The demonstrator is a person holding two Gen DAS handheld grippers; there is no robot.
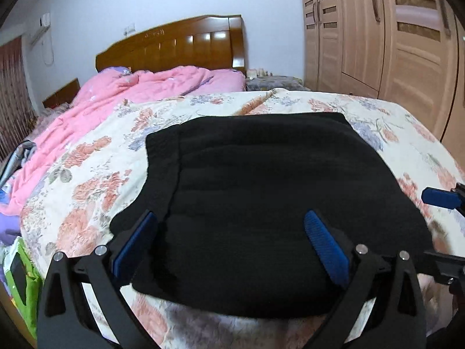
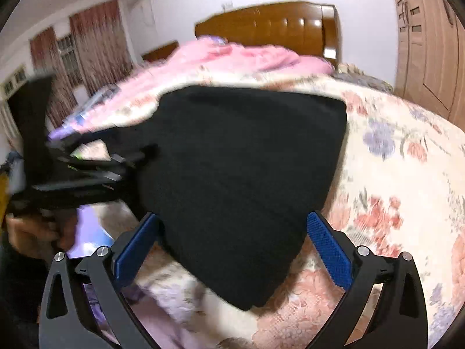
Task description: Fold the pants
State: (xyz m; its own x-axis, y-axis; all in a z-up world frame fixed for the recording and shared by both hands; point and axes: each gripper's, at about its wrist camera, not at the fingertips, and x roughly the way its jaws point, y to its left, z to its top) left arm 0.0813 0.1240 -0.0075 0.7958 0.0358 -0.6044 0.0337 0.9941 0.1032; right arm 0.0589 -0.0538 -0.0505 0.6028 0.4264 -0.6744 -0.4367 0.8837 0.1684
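Black pants point(image 1: 261, 192) lie folded into a thick rectangle on a floral bedspread point(image 1: 96, 180). My left gripper point(image 1: 232, 241) is open, its blue pads spread over the near edge of the pants, holding nothing. My right gripper point(image 2: 232, 244) is open and empty too, above the near corner of the pants point(image 2: 238, 174). The right gripper's blue fingertip shows at the right edge of the left wrist view point(image 1: 436, 197). The left gripper, blurred, shows at the left of the right wrist view point(image 2: 87, 168), by the pants' left edge.
A pink quilt point(image 1: 130, 93) is bunched at the head of the bed before a wooden headboard point(image 1: 180, 46). A wardrobe point(image 1: 386, 35) stands to the right. A green bag point(image 1: 23, 276) sits beside the bed at lower left. Curtains point(image 2: 96, 40) hang at far left.
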